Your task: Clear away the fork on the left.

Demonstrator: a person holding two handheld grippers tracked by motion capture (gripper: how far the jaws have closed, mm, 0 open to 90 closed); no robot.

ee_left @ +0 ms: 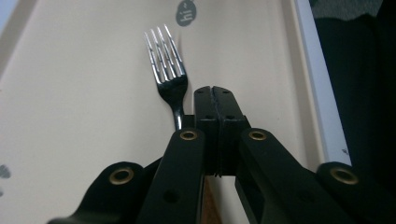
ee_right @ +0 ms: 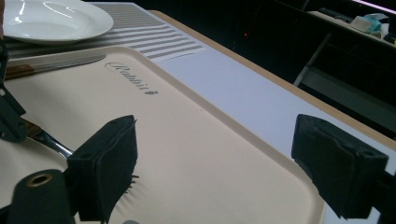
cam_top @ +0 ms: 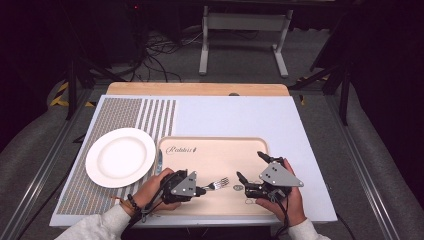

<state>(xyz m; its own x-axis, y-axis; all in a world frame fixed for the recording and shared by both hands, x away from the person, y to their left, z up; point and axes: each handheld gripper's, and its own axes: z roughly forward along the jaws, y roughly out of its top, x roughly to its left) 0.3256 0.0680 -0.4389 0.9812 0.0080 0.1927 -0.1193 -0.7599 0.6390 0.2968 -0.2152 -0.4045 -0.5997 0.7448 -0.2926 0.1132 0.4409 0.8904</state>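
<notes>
Steel tines of the fork (cam_top: 218, 184) jut rightward from the left gripper (cam_top: 202, 190) in the high view, over the beige tray (cam_top: 215, 145); the right gripper (cam_top: 251, 173) waits just beside, jaws spread. A white plate (cam_top: 120, 157) sits left of the tray. From the left gripper view, the jaws are pressed together on the fork (ee_left: 167, 77) handle. From the right gripper view, wide jaws straddle bare tray (ee_right: 196, 140), a knife (ee_right: 51, 65) lying at its far rim. The fork looks picked up; placing it beside the plate likely follows.
</notes>
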